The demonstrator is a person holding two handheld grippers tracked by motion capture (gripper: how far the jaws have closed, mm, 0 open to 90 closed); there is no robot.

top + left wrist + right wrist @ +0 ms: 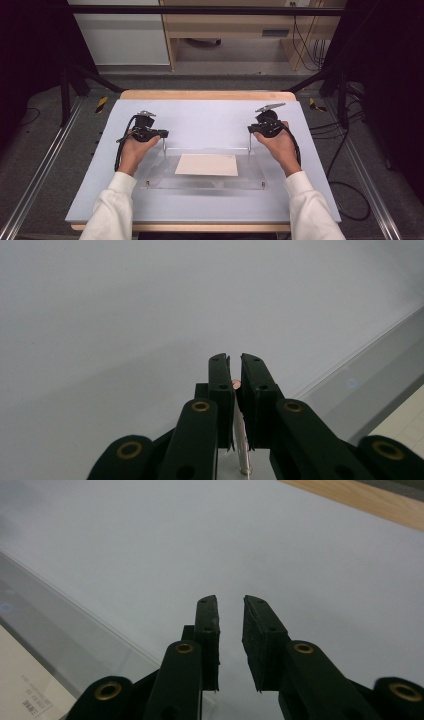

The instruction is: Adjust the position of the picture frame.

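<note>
From the high view, a clear acrylic plate (200, 182) lies flat on the pale grey mat (210, 120), its long side running left to right across the table. One cream sheet of paper (207, 164) sits under it, long edge the same way. Two thin metal pins stand upright at the plate's far corners, and two small screw heads show at its near corners. My left gripper (163, 135) is over the left pin (164, 146) and my right gripper (249, 130) is over the right pin (249, 145).

In the left gripper view, my jaws are pressed nearly together, pinching the silvery left pin (242, 445), which runs straight up between them with a small coppery tip showing at the top. The plate's edge (360, 365) slants off to the right, with a corner of the paper (407, 422) beyond it.

In the right gripper view, my jaws stand a little spread with a gap between the pads and nothing gripped there. The plate (55, 625) lies to the left, and a corner of the paper (30, 695) carries a few lines of small print, too small to read.
</note>
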